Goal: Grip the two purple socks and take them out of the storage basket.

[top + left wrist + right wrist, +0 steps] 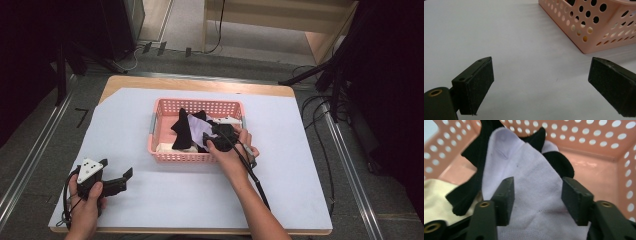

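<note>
**A:** Which tool am I working with now?

**B:** The right tool (pixel 216 134). I have it down inside the pink plastic basket with round holes (pixel 162 107), in the middle of the desk (pixel 280 185).

**A:** What am I going for?

**B:** The pale purple cloth sock (pixel 529 170). It lies on top of the pile in the basket, with a floppy black cloth piece (pixel 474 175) under it on the left and a cream cloth piece (pixel 436 195) at the near left.

**A:** Where is the sock from my tool?

**B:** Right under it and straight ahead. In the right gripper view the sock runs long, from near my tool away to the far wall of the basket. One jaw stands on each side of it, across its narrow way.

**A:** Is my tool pinching it?

**B:** No. The jaws are spread about halfway, with the sock between them, and the pads do not press it. I think I only need to go a bit lower and squeeze.

**A:** And my left tool (pixel 116 181)?

**B:** It sits well apart, at the near left of the desk. Its jaws are spread wide with nothing between them. In the left gripper view it looks at the basket's corner from outside. So the right hand is much nearer to the sock.
</note>
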`<state>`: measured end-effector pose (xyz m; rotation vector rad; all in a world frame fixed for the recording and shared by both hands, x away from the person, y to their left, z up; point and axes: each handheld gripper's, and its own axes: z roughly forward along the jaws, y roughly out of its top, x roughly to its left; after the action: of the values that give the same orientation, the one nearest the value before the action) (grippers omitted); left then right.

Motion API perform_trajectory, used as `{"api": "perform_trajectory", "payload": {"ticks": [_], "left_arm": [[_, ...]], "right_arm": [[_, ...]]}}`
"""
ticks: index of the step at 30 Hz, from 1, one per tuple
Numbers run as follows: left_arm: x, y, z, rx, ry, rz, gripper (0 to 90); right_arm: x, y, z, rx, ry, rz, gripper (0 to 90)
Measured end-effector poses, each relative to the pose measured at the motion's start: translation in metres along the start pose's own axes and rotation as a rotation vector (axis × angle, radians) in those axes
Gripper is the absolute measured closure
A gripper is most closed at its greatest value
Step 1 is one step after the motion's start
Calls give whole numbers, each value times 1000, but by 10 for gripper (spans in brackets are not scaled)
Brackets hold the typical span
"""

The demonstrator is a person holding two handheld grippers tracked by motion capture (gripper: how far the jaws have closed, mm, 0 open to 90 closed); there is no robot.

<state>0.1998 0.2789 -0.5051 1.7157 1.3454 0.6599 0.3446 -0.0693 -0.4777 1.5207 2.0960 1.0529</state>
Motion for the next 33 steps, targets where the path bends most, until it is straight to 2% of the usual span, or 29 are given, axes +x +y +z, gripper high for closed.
{"api": "perform_trajectory", "payload": {"ticks": [1, 2, 3, 4, 5, 6, 7, 10, 15, 16, 17, 19, 21, 22, 24, 26, 27, 29, 30, 31, 33], "left_arm": [[0, 0, 0, 1, 0, 2, 70], [0, 0, 0, 3, -1, 5, 70], [0, 0, 0, 3, -1, 5, 70], [0, 0, 0, 3, -1, 5, 70], [0, 0, 0, 3, -1, 4, 70], [0, 0, 0, 3, -1, 5, 70], [0, 0, 0, 3, -2, 5, 70], [0, 0, 0, 3, -2, 5, 70], [0, 0, 0, 2, -3, 4, 70], [0, 0, 0, 4, -4, 5, 70], [0, 0, 0, 4, -4, 6, 70], [0, 0, 0, 4, -5, 6, 70], [0, 0, 0, 4, -3, 6, 70], [0, 0, 0, 5, -2, 5, 70], [0, 0, 0, 8, -3, 6, 70], [0, 0, 0, 7, -4, 7, 70], [0, 0, 0, 7, -5, 8, 70], [0, 0, 0, 7, -4, 7, 70], [0, 0, 0, 7, -4, 6, 70], [0, 0, 0, 8, -4, 6, 70], [-1, 0, 0, 8, -5, 8, 70]], "right_arm": [[0, 0, 1, 26, 0, 22, 541], [0, 0, 1, 26, 0, 22, 541], [1, 0, 2, 31, -13, 15, 632], [1, 0, 2, 31, -13, 15, 632], [2, -1, 2, 33, -15, 13, 708], [1, -1, 2, 42, -8, 18, 793], [-4, -1, 2, 53, 45, 47, 900], [-7, -1, 0, 48, 70, 41, 900], [-10, 0, -10, -47, 92, 48, 900], [-12, 3, -18, -97, 89, 48, 900], [-12, 3, -18, -97, 89, 48, 900], [-12, 5, -26, -137, 91, 43, 900], [-11, 7, -30, -141, 86, 32, 900], [-11, 6, -28, -123, 92, 25, 853], [-7, 4, -20, -73, 153, 41, 692], [-3, 1, -12, -41, 167, 32, 615], [-1, 0, -9, -69, 161, 34, 540], [3, 0, -4, -92, 116, 18, 471], [8, 0, 0, -56, 64, 1, 431], [8, 0, 0, -56, 64, 1, 431], [10, 2, 3, -7, 16, -1, 417]]}}
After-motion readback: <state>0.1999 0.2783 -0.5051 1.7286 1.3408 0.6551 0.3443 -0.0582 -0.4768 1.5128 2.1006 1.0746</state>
